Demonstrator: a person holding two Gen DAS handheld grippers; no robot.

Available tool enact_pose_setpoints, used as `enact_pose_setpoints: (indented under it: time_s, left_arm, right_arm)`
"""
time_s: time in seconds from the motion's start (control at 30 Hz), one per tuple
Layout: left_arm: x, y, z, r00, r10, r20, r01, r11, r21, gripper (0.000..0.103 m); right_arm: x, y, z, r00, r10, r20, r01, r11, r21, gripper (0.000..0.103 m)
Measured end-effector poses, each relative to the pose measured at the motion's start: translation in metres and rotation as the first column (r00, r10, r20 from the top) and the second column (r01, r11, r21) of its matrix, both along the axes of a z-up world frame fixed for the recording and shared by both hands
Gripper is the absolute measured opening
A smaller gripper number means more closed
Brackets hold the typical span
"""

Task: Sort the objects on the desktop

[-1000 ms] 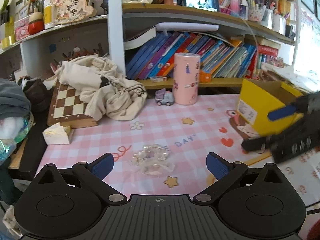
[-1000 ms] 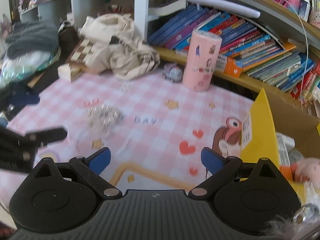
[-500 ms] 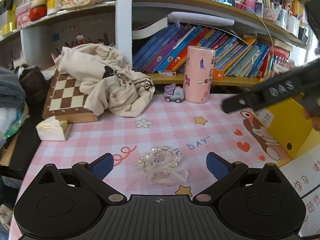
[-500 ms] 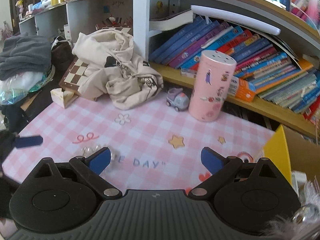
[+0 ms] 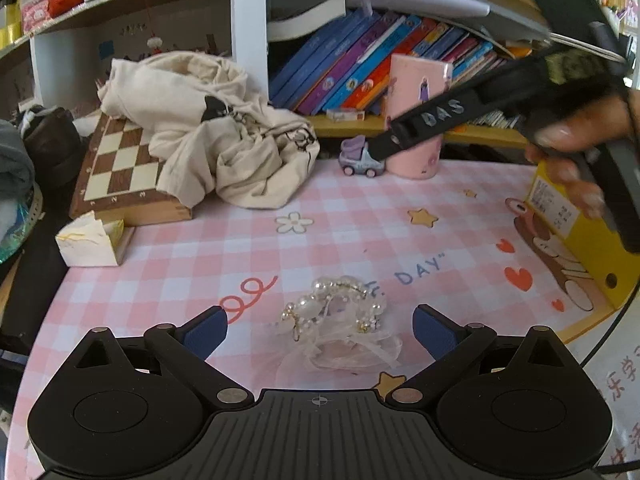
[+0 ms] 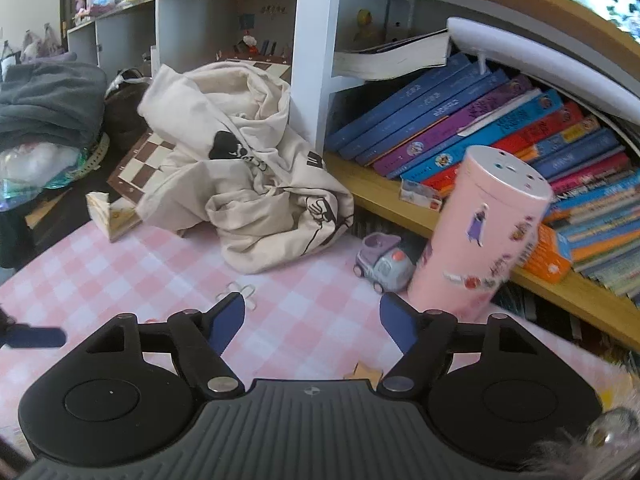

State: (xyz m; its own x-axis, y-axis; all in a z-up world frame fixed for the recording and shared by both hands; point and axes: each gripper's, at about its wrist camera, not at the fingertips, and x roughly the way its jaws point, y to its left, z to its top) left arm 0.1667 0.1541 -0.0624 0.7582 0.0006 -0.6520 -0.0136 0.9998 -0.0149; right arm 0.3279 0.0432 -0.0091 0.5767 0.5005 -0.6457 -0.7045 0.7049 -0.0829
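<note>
Left tongs (image 5: 320, 330) wide around the pearl bracelet (image 5: 340, 312), not gripped yet. Right tongs (image 6: 312, 322) closing, empty; toy truck (image 6: 382, 262) and pink canister (image 6: 480, 232) just ahead, unsorted.

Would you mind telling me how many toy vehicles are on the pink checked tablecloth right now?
1. The small purple-and-grey toy truck stands near the back edge of the tablecloth, close beside the pink cylinder. Others may be hidden under the cream cloth bag.

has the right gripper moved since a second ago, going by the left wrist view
Yes. The right gripper was low beside the yellow box; now it reaches up and left past it, in front of the pink canister, fingers closing on nothing.
</note>
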Motion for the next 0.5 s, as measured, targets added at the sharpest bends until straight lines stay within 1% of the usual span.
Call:
enact_pose_setpoints:
  time_s: [0.2, 0.3, 0.37, 0.5]
  left_arm:
    - [0.009, 0.000, -0.008, 1.000, -0.004, -0.018, 0.004, 1.000, 0.000, 0.100]
    - [0.013, 0.000, -0.010, 1.000, -0.003, -0.025, 0.003, 1.000, -0.001, 0.100]
    - [0.015, 0.000, -0.012, 1.000, -0.002, -0.031, 0.002, 1.000, -0.005, 0.100]
    - [0.019, 0.000, -0.014, 0.999, -0.005, -0.044, 0.004, 1.000, -0.011, 0.100]
  right_arm:
    - [0.034, 0.022, -0.015, 0.999, 0.026, 0.023, -0.025, 0.999, -0.039, 0.073]
    - [0.050, 0.033, -0.022, 0.998, 0.052, 0.038, -0.049, 0.996, -0.076, 0.072]
    - [0.059, 0.040, -0.027, 0.996, 0.076, 0.048, -0.070, 0.991, -0.110, 0.071]
    - [0.078, 0.049, -0.039, 0.995, 0.094, 0.039, -0.087, 0.984, -0.154, 0.066]
